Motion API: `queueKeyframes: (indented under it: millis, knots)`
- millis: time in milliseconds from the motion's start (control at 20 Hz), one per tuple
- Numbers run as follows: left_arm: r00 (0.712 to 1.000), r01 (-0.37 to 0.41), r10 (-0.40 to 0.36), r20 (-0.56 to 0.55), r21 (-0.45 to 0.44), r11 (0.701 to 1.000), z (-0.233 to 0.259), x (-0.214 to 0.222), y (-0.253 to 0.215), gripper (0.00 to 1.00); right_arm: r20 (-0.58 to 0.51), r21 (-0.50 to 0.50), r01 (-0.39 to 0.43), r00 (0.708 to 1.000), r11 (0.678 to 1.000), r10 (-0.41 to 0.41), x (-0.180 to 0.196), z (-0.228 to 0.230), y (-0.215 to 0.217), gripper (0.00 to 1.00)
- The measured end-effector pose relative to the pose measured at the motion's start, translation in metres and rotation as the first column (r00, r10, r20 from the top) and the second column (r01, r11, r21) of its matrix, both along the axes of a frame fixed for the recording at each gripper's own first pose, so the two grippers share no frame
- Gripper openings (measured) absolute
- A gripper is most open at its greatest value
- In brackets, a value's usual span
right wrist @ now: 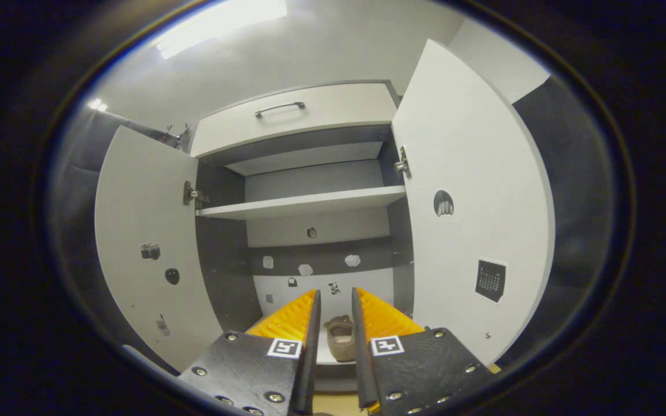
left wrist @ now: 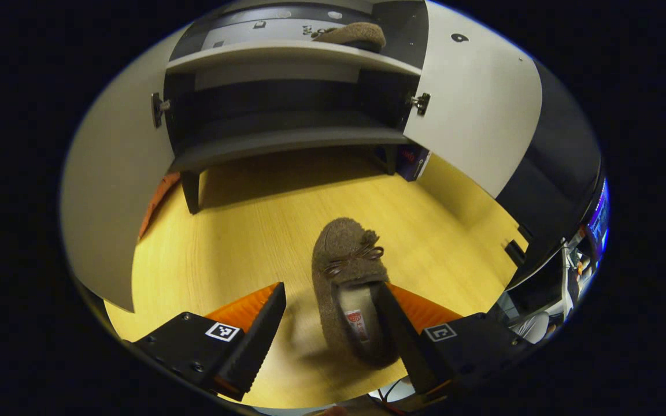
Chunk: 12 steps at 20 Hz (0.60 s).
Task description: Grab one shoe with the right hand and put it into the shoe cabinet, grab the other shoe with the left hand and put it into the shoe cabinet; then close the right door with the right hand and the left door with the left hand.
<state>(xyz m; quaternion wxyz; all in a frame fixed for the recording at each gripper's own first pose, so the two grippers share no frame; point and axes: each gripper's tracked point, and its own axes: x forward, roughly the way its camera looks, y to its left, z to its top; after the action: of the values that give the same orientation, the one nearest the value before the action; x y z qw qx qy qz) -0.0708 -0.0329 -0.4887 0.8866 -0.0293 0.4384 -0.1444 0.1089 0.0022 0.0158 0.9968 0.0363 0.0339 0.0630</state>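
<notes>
Currently the wide-open left gripper [left wrist: 327, 323] straddles the brown slipper [left wrist: 347, 283] off-centre; closing now could skew it.

Left looks down, right level; both face cabinet [right wrist: 310, 202].

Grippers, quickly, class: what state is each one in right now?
Left gripper: open, straddling the shoe on the floor, not gripping.
Right gripper: nearly closed, narrow gap, holding nothing.

Left tool [left wrist: 333, 315] angled downward, fingers spread wide. Right tool [right wrist: 336, 323] level, pointing forward, fingers narrowly parted.
</notes>
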Motion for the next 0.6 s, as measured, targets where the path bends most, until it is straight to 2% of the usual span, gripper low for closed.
queueKeyframes:
  millis: [100, 300, 350, 400, 450, 500, 600]
  knots:
    - [1.000, -0.004, 0.004, -0.026, 0.008, 1.000, -0.019, 0.004, 0.002, 1.00, -0.001, -0.004, 0.001, 1.000, 1.000, -0.001, -0.005, 0.002, -0.001, 0.29]
    - [0.999, -0.002, 0.003, -0.032, 0.021, 1.000, -0.042, 0.018, 0.004, 0.88, 0.003, -0.050, 0.013, 1.000, 0.999, -0.013, -0.016, 0.007, -0.009, 0.29]
    - [0.999, -0.006, 0.007, -0.034, 0.022, 1.000, -0.047, 0.023, 0.002, 0.81, 0.001, -0.053, 0.016, 1.000, 0.998, -0.016, -0.020, 0.008, -0.010, 0.29]
    - [0.999, -0.016, 0.017, -0.045, 0.028, 0.999, -0.050, 0.026, 0.005, 0.83, -0.002, -0.054, 0.018, 1.000, 0.998, -0.018, -0.021, 0.007, -0.012, 0.29]
    - [0.998, -0.021, 0.022, -0.063, 0.005, 1.000, -0.055, 0.029, 0.001, 0.64, -0.004, -0.054, 0.021, 1.000, 0.998, -0.021, -0.023, 0.008, -0.014, 0.29]
    - [0.996, -0.033, 0.031, -0.079, -0.032, 0.999, -0.056, 0.031, -0.007, 0.58, -0.004, -0.055, 0.023, 1.000, 0.998, -0.023, -0.024, 0.009, -0.016, 0.29]
    - [0.994, -0.069, 0.065, -0.085, -0.036, 0.997, -0.057, 0.033, -0.007, 0.31, -0.007, -0.063, 0.028, 1.000, 0.998, -0.028, -0.025, 0.008, -0.019, 0.29]
